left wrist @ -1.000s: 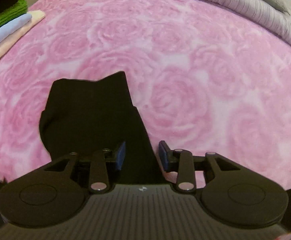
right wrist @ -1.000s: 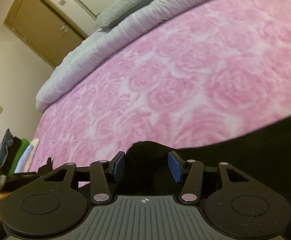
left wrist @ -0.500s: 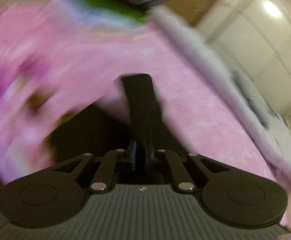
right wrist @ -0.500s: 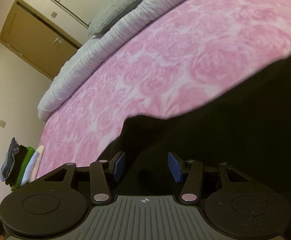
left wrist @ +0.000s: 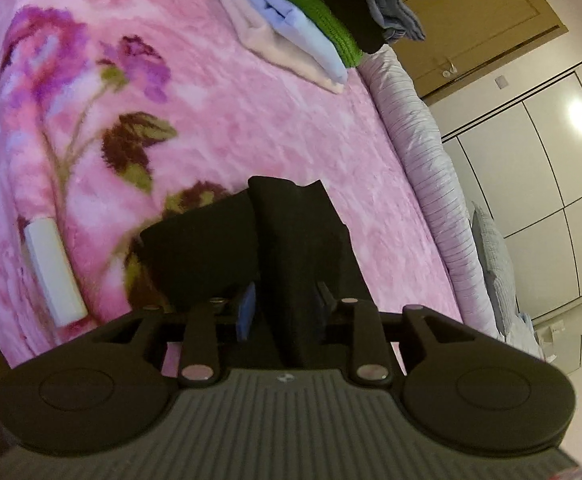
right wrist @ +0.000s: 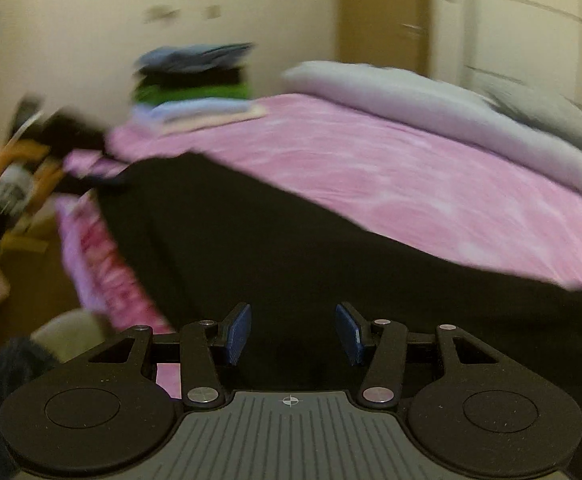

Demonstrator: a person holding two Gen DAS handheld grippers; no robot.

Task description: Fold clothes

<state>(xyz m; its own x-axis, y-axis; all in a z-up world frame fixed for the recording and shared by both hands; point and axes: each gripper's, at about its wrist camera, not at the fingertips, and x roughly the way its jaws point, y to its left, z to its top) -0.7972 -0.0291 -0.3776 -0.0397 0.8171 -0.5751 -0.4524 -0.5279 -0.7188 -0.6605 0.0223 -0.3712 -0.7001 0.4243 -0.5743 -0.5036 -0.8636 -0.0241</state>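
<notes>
Pink fuzzy blanket with rose patterns covers the bed under both tools, and the soft black piece of clothing lies spread across it, close in front of the right gripper, whose blue pads sit wide apart with the cloth between them but not touching. The left gripper has its pads spread partly, with a bunched fold of the black clothing passing up between them. Farther back sits a folded stack of cream, light blue, green, black and grey-blue clothes, then a long striped lilac quilt roll by the brown wooden door.
</notes>
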